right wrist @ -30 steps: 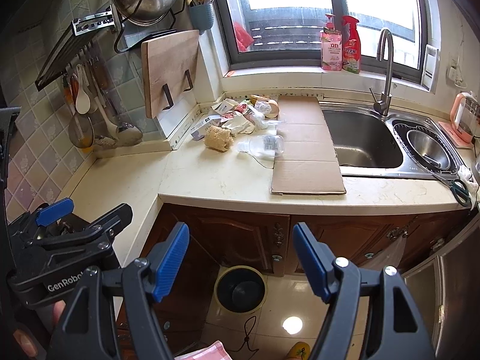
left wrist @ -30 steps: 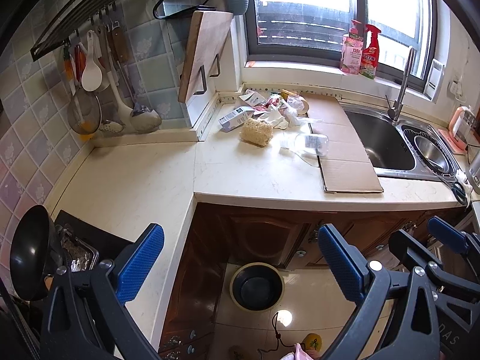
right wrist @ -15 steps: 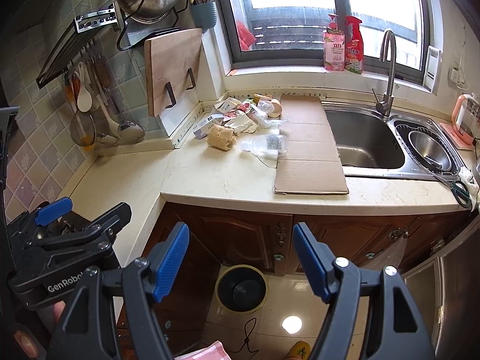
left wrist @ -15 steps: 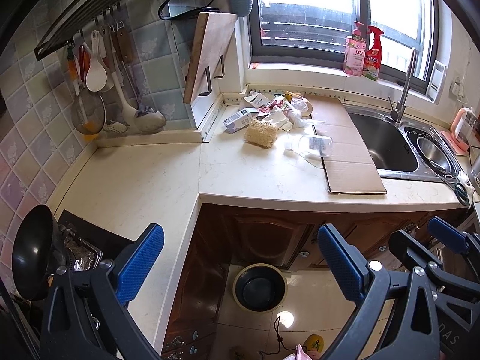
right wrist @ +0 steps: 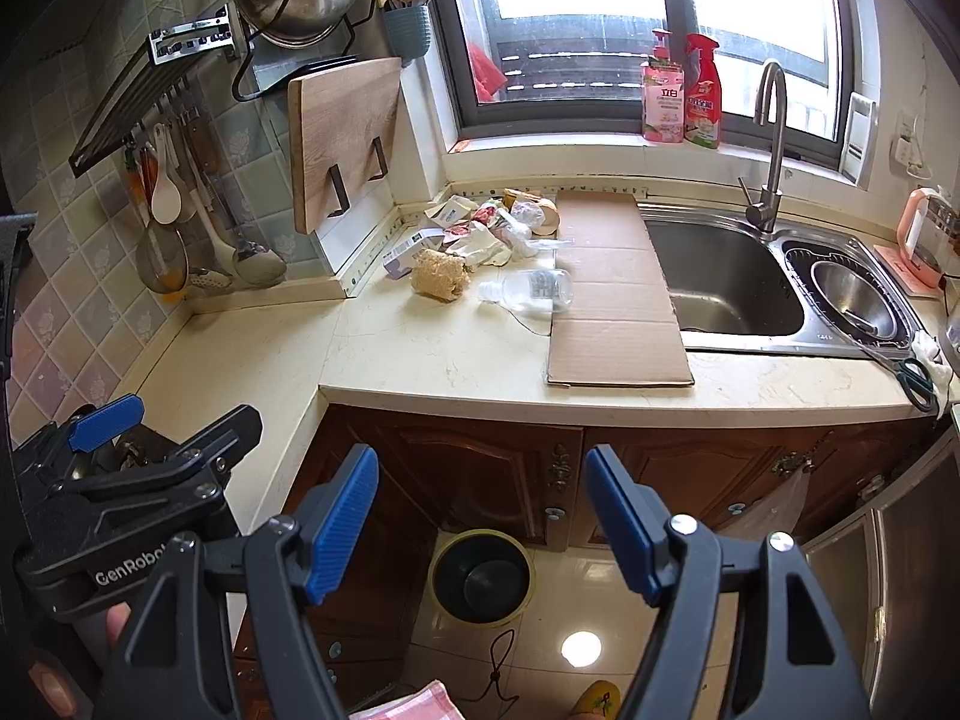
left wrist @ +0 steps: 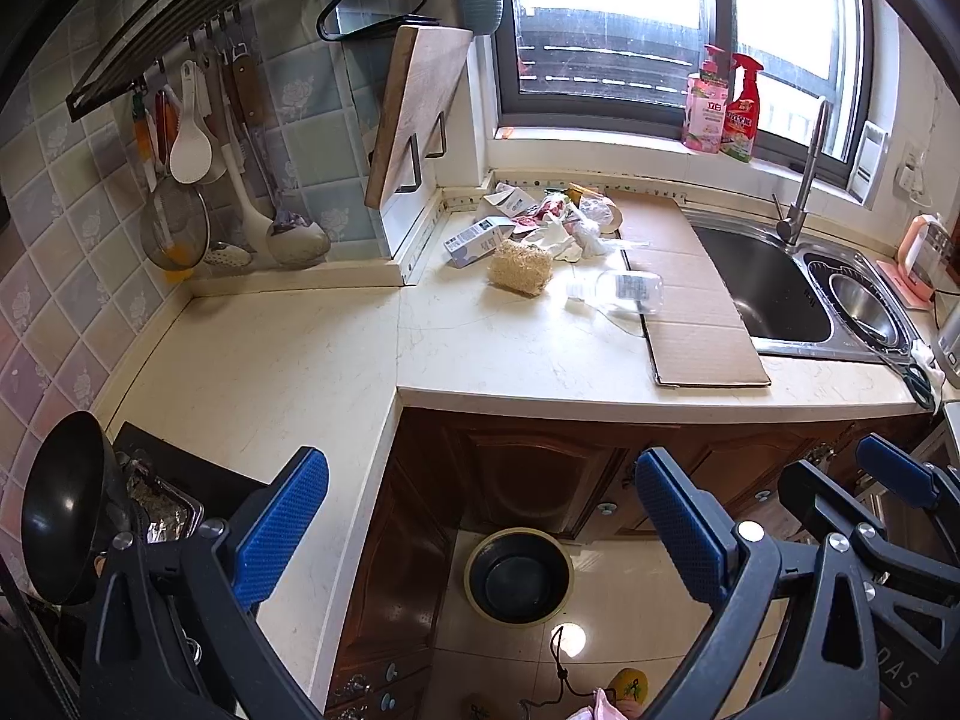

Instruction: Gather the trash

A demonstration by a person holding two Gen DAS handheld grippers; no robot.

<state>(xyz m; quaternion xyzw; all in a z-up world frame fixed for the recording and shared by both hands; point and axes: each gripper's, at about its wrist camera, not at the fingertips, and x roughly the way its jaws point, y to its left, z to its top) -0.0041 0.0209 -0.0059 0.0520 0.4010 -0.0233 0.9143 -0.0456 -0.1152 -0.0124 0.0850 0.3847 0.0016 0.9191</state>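
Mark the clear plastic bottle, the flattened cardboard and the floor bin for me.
Clear plastic bottle (right wrist: 531, 291), right wrist view, middle of its body lying on the counter.
Flattened cardboard (right wrist: 618, 336), right wrist view, bare near panel.
Floor bin (left wrist: 474, 561), left wrist view, left side of its rim.

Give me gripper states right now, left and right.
Left gripper: open, holding nothing, above the floor in front of the cabinets.
Right gripper: open, holding nothing, above the trash bin.
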